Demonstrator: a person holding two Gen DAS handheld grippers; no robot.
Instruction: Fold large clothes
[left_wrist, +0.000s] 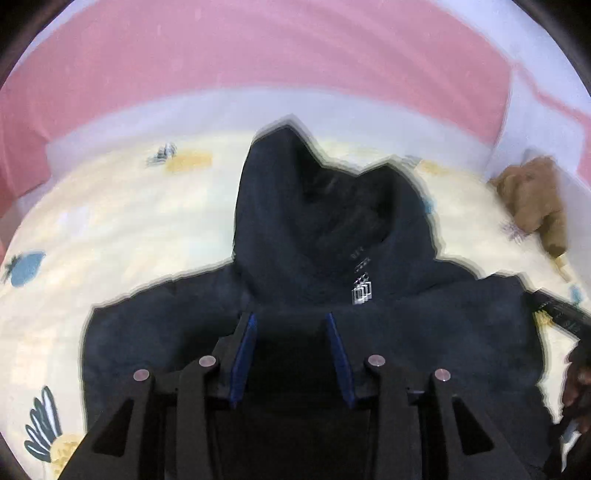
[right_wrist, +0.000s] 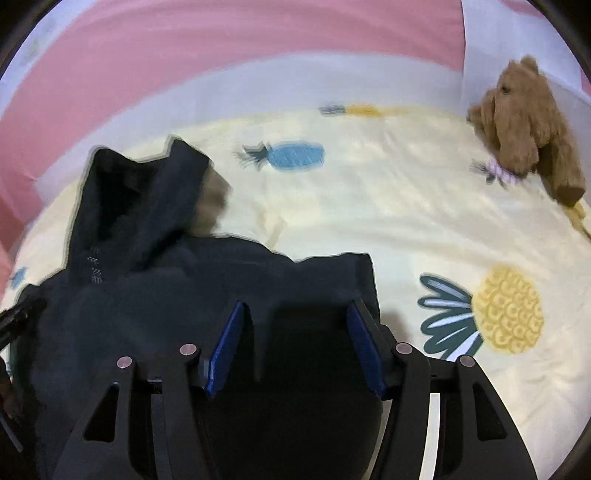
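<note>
A dark navy hoodie (left_wrist: 314, 221) lies spread on the bed, hood pointing away, a small white print below its neck. My left gripper (left_wrist: 290, 321) sits low over the chest, and dark cloth fills the gap between its blue pads (left_wrist: 245, 354). In the right wrist view the hoodie (right_wrist: 147, 295) lies to the left. My right gripper (right_wrist: 297, 310) is at the hoodie's right edge, with a bunched fold of the cloth pressed between its pads (right_wrist: 364, 343). The cloth below both grippers is too dark to make out.
The yellow pineapple-print sheet (right_wrist: 369, 203) covers the bed. A brown teddy bear (right_wrist: 524, 129) lies at the far right corner, also in the left wrist view (left_wrist: 532, 195). A pink and white surface (left_wrist: 258, 55) rises behind the bed. A hand (left_wrist: 576, 376) shows at the right edge.
</note>
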